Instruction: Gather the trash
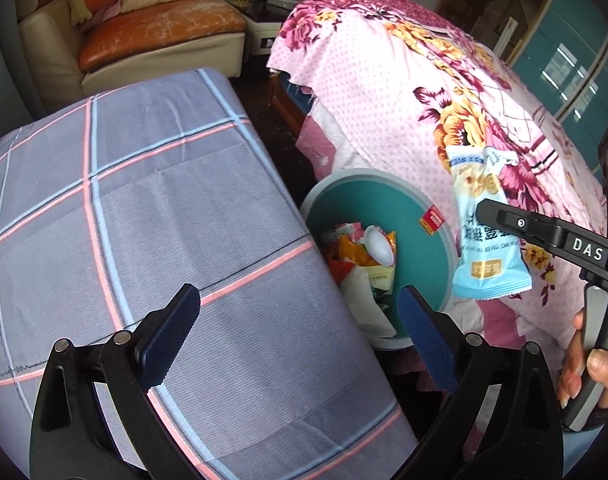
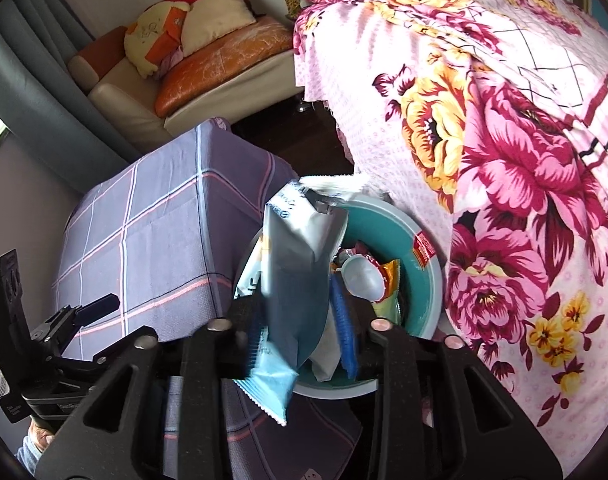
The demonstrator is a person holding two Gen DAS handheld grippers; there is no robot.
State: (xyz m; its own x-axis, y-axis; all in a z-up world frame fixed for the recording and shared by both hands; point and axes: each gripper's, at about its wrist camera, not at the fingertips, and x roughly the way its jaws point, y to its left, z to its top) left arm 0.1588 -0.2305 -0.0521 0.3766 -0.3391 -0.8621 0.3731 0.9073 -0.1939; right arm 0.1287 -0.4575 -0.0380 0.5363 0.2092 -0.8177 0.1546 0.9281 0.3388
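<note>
A teal trash bin [image 1: 384,200] with a grey rim stands on the floor between a plaid-covered block and a bed. It holds several crumpled wrappers and a white round lid [image 1: 378,244]. A light blue snack wrapper [image 1: 484,240] hangs upright over the bin's right rim, beside the right gripper's finger [image 1: 544,232]. In the right wrist view the wrapper [image 2: 291,280] stands between the jaws of my right gripper [image 2: 295,296], over the bin [image 2: 420,300]. It leans on the left pad, and a gap shows at the right pad. My left gripper [image 1: 299,304] is wide open with nothing between its fingers, above the bin's near edge.
The grey-blue plaid cloth [image 1: 143,200] covers a block left of the bin. A pink floral bedspread [image 1: 404,100] hangs down on the right. A sofa with cushions [image 1: 163,28] stands at the back. A person's hand [image 1: 584,368] grips the right tool's handle.
</note>
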